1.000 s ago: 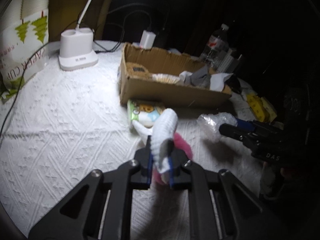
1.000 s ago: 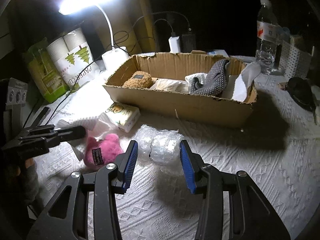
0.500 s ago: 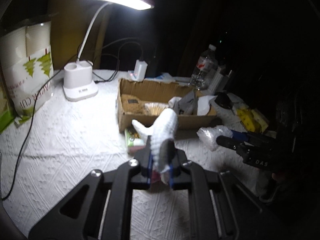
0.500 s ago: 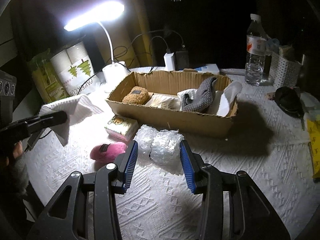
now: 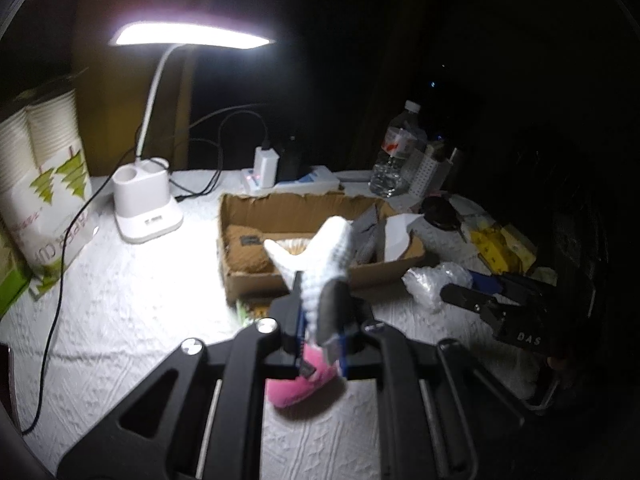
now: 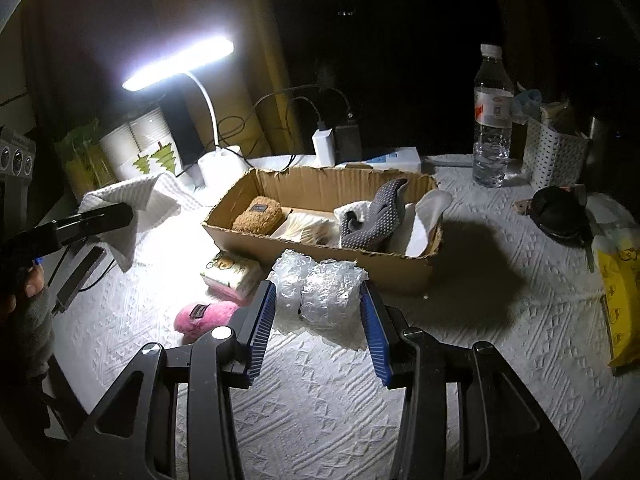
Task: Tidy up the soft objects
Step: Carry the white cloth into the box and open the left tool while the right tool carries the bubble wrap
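Since a second earlier both loads had come up off the bench: the white knitted cloth that sat low over the pink plush toy was now hanging in front of the cardboard box, and the bubble wrap wad had lifted clear of the bench too.

So yeah, two-handed carry. My left gripper was pressed together on the lower end of the cloth, with the rest of it sticking up and flaring out at the top. My right gripper was spread about halfway, both blue pads squeezing the bubble wrap from either side. The pink plush toy was lying on the bench below, next to a small tissue pack just in front of the box.

The box already had a brown fuzzy pad, a grey dotted sock and some white stuff in it. I'd call this the transport step, roughly midway, since the plush and the tissue pack were not yet in.

Next move probably needed both loads carried over the near wall, then let go in a free spot. The cloth was floppy, so I figured it could drape over the rim if dropped too early.
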The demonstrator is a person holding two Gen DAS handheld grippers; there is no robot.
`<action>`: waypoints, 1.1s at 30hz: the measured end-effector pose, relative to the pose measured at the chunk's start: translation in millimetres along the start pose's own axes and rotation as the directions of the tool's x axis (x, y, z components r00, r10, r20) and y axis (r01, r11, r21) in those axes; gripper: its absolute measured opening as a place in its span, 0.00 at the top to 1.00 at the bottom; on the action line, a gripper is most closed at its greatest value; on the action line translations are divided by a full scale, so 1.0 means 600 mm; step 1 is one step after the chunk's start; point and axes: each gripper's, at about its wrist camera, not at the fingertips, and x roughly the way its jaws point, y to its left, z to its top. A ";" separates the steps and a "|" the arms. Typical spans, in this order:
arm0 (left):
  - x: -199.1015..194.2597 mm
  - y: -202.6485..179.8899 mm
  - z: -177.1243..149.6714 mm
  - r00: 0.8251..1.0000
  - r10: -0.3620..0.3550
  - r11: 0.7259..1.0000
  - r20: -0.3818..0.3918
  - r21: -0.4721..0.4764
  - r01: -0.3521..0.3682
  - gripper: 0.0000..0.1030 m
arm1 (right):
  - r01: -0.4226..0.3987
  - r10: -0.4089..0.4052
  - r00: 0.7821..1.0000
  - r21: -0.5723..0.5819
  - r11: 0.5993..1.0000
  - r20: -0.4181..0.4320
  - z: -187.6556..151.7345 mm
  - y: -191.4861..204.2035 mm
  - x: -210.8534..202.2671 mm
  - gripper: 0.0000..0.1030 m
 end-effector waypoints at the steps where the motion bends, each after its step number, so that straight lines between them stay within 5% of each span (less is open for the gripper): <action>1: 0.005 -0.005 0.004 1.000 -0.002 1.000 -0.002 0.005 0.002 0.88 | 0.002 -0.002 1.000 0.004 1.000 0.004 0.000 -0.004 -0.002 0.56; 17: 0.148 -0.114 0.057 0.997 -0.027 0.997 -0.067 0.074 0.032 0.88 | 0.055 -0.059 0.995 0.055 0.997 0.078 0.027 -0.133 -0.040 0.56; 33: 0.307 -0.185 0.088 0.992 0.005 0.993 -0.130 0.113 0.010 0.88 | 0.012 -0.024 0.996 0.129 0.992 0.090 0.035 -0.246 -0.016 0.56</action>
